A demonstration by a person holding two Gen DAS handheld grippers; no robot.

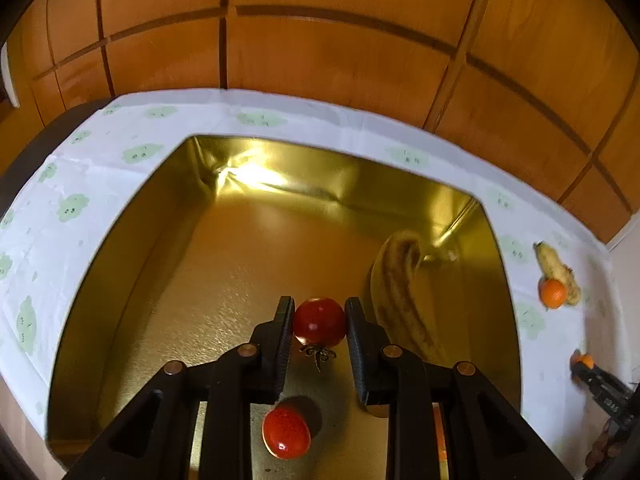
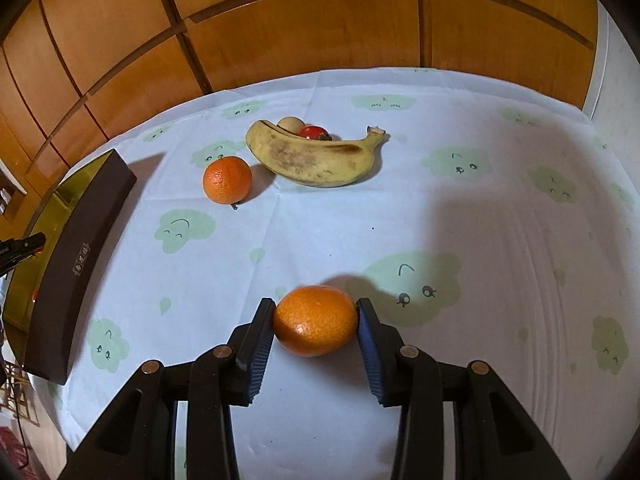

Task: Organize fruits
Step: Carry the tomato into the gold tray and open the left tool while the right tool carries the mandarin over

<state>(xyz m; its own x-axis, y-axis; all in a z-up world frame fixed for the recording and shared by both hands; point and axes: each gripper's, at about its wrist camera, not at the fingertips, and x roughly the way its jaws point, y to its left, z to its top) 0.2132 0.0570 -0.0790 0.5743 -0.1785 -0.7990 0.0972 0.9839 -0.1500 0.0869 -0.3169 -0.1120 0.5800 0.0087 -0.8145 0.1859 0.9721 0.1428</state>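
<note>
tomato (image 1: 319, 321) between left fingers (image 1: 285, 332)

The left wrist camera looks steeply down along its fingers, close above the gold box (image 1: 168, 280), toward the wooden wall (image 1: 340, 48). The right wrist camera sits low over the tablecloth (image 2: 480, 216), facing the same wall, with the box at its left edge. Both views share the tablecloth, the box and the loose banana (image 2: 316, 158).

Left tongs (image 1: 320, 322) clamped on a tomato (image 1: 319, 321) over the box; right tongs (image 2: 316, 320) gripping an orange (image 2: 315, 320), fingers pointing forward.
</note>
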